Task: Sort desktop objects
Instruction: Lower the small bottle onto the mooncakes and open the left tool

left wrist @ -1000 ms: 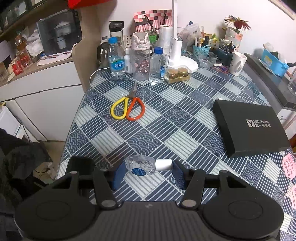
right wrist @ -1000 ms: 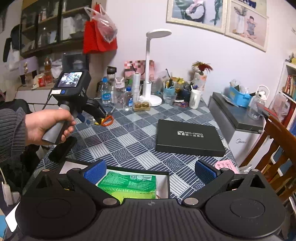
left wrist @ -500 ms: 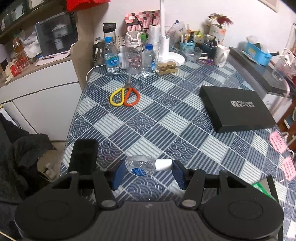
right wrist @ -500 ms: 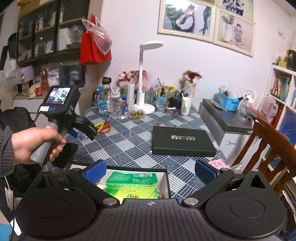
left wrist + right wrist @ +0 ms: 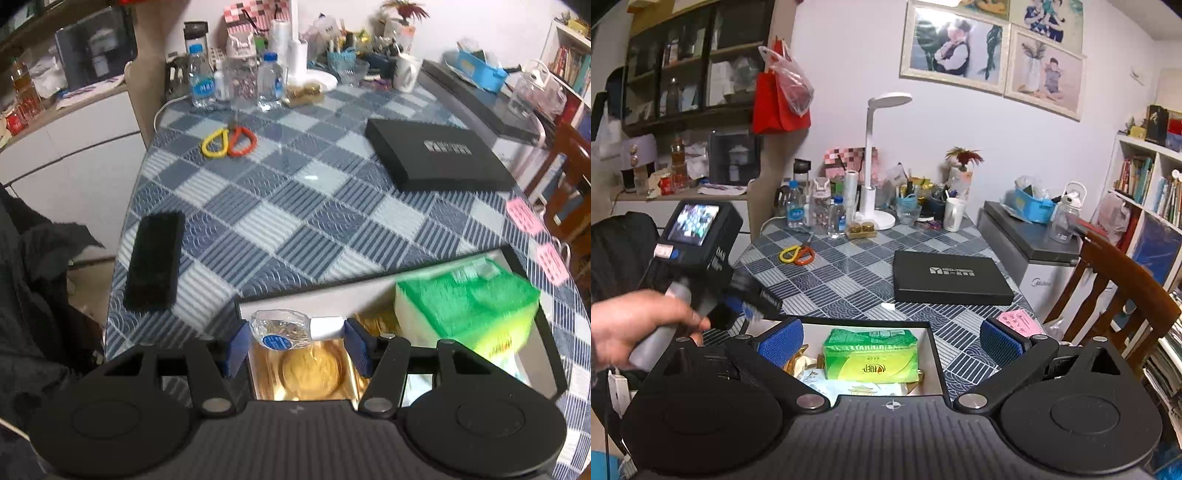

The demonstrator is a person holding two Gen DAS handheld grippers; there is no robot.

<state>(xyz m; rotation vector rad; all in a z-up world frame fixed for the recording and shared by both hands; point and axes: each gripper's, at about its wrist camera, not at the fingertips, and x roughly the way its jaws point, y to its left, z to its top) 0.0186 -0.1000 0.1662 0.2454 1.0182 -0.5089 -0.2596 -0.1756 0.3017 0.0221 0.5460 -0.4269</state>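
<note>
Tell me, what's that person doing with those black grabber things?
They're tidying the table. The left tool grips a small clear bottle above the open box, which already holds a green packet and gold-wrapped things. The right tool hangs open and empty. Scissors remain out.

A white desk lamp (image 5: pixel 875 155) is set at the far edge of the blue checked tabletop (image 5: pixel 857 273). Two framed pictures (image 5: pixel 993 55) are hung on the wall, and a brown wooden chair (image 5: pixel 1126 291) is seen at the right.
</note>
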